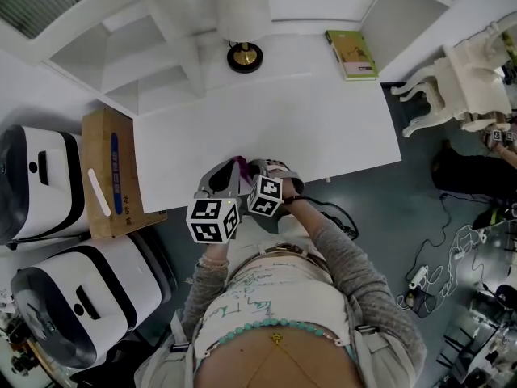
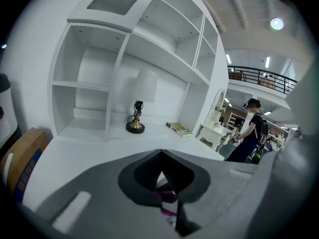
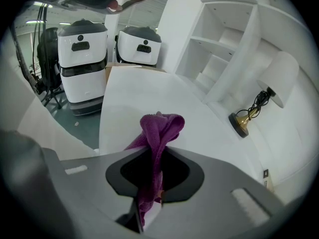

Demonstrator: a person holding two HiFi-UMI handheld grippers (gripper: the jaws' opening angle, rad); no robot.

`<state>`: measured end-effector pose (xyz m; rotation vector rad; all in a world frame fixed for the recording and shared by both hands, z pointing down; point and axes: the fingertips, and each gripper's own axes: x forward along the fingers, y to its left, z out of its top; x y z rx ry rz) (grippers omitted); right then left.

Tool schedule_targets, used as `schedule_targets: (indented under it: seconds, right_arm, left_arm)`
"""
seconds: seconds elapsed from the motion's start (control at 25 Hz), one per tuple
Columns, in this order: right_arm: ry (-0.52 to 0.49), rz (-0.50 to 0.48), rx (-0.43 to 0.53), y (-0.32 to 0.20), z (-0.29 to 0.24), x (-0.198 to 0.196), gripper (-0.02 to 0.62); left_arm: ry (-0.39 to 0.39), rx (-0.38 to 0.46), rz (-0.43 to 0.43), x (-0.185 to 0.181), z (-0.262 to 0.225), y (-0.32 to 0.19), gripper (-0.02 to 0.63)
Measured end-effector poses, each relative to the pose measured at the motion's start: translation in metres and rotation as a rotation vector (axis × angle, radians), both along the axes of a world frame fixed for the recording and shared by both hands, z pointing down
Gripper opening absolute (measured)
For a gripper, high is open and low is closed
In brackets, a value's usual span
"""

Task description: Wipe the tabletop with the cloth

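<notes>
Since the white counter (image 1: 323, 128) takes up most of my head view, I read it first: it is bare across its middle and right half, with the white shelf unit (image 1: 153, 47) rising along its far edge. A cardboard box (image 1: 113, 172) stands just beside the counter's left edge. A lamp (image 1: 244, 6) sits at the far edge and a book (image 1: 351, 53) lies by the far right corner. Both tools hover close together over the near edge, left of its middle. My right gripper (image 3: 152, 156) is clenched on the purple cloth (image 3: 159, 128), which stands up in a bunched fold beyond the tips and trails back down through the jaws, so its long axis runs along the gripper's own line, not across it. My left gripper (image 2: 164, 183) looks closed too, with a scrap of the same purple caught where its jaws meet. The cloth looks to be held above the surface, not pressed on it. Wiping hasn't begun, I judge. The unwiped surface lies ahead and to the right of the cloth, so the right hand is the one to bring the bunch down flat and push away from the near edge.
</notes>
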<state>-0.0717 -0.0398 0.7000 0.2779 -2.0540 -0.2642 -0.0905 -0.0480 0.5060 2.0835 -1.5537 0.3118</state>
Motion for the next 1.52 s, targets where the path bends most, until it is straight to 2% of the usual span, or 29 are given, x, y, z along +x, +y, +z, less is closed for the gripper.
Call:
schedule_targets:
  seconds: [0.4, 1.0, 1.52]
  right_arm:
    - [0.013, 0.033, -0.001, -0.007, 0.001, 0.025, 0.074]
    - [0.014, 0.077, 0.002, -0.017, 0.003, 0.053, 0.074]
    - [0.018, 0.077, -0.004, -0.022, 0.002, 0.073, 0.074]
  left_arm:
    - [-0.007, -0.005, 0.053, 0.027, 0.001, -0.001, 0.002]
    - [-0.013, -0.014, 0.079, 0.052, 0.005, -0.005, 0.002]
    - [-0.015, -0.015, 0.096, 0.069, 0.006, -0.009, 0.002]
